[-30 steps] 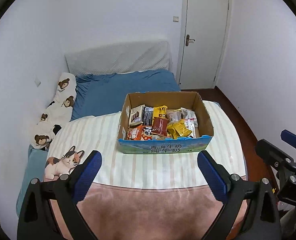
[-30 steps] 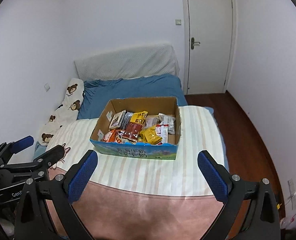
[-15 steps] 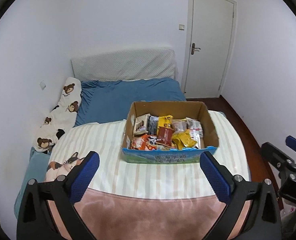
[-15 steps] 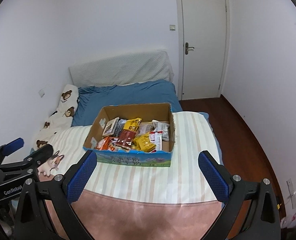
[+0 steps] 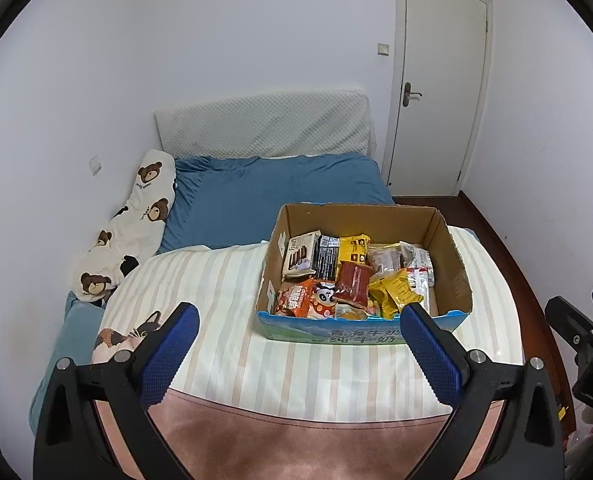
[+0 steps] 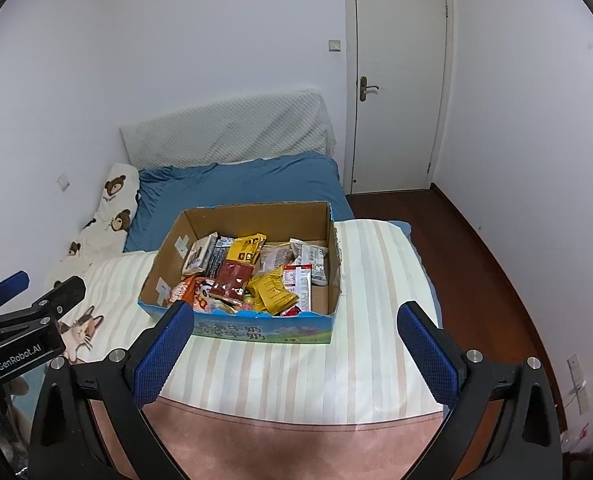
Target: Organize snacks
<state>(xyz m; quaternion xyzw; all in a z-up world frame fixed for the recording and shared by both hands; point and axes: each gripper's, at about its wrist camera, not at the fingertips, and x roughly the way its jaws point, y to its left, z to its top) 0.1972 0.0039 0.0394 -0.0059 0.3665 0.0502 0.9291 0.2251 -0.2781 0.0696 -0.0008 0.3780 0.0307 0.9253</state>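
Observation:
A cardboard box [image 5: 450, 264] with a blue printed front stands on the striped blanket [image 5: 224, 280] of a bed. It holds several snack packets: a red one [image 5: 352, 282], yellow ones [image 5: 394, 296], an orange one [image 5: 294, 300] and a dark one [image 5: 324, 256]. My left gripper [image 5: 298, 322] hangs open before the box with nothing between its blue pads. The same box [image 6: 328, 240] shows in the right wrist view, where my right gripper [image 6: 294, 318] is also open and empty, short of the box front. Each gripper appears at the edge of the other's view.
The bed has a blue sheet [image 5: 272, 188], a bear-print pillow [image 5: 136, 224] at the left wall and a padded headboard [image 5: 264, 124]. A pink cover [image 5: 296, 444] lies at the near edge. A shut white door [image 5: 440, 80] and dark wood floor [image 6: 472, 264] are to the right.
Both grippers have moved forward and down toward the box, which now looks larger and nearer. The left jaws widened slightly; both stay empty.

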